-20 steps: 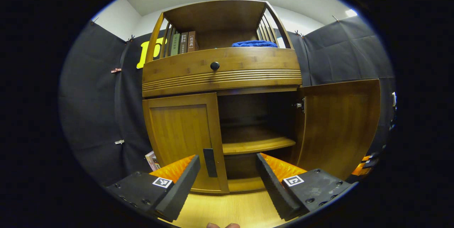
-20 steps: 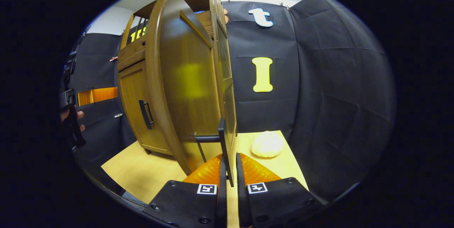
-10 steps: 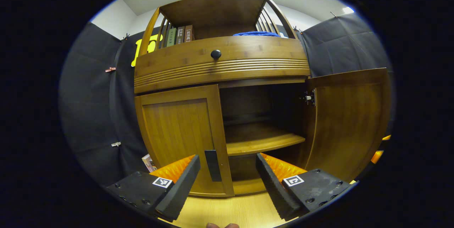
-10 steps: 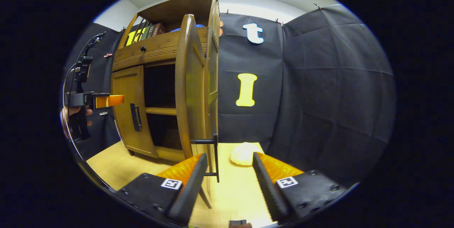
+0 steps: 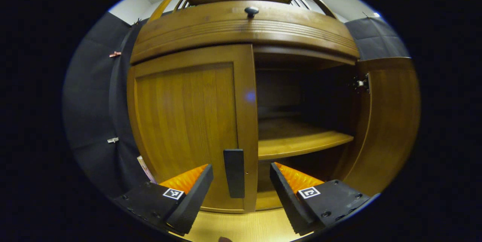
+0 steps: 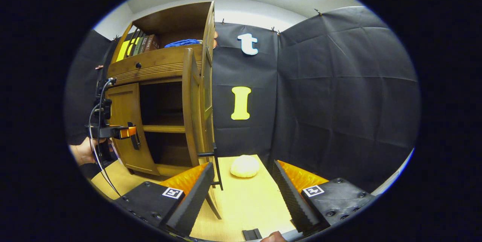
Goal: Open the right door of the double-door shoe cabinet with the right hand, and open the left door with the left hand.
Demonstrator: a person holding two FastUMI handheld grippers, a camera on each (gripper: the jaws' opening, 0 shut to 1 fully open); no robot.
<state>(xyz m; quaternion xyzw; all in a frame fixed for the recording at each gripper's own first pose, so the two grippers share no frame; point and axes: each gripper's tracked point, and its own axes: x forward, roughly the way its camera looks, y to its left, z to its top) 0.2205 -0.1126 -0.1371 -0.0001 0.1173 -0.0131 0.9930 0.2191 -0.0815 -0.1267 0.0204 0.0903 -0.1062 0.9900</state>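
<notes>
The left claw [image 5: 241, 181] gapes around the dark bar handle [image 5: 234, 173] of the closed brown wooden left door [image 5: 188, 121]. The right claw [image 6: 241, 189] gapes beside the swung-out right door [image 6: 190, 110] on the pale wooden desk [image 6: 248, 197].

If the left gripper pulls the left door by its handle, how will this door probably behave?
The left door looks like rigid wood, so it should probably swing stiffly, without bending. Its handle, a slim bar between the open left gripper fingers, may slip unless squeezed firmly.
</notes>
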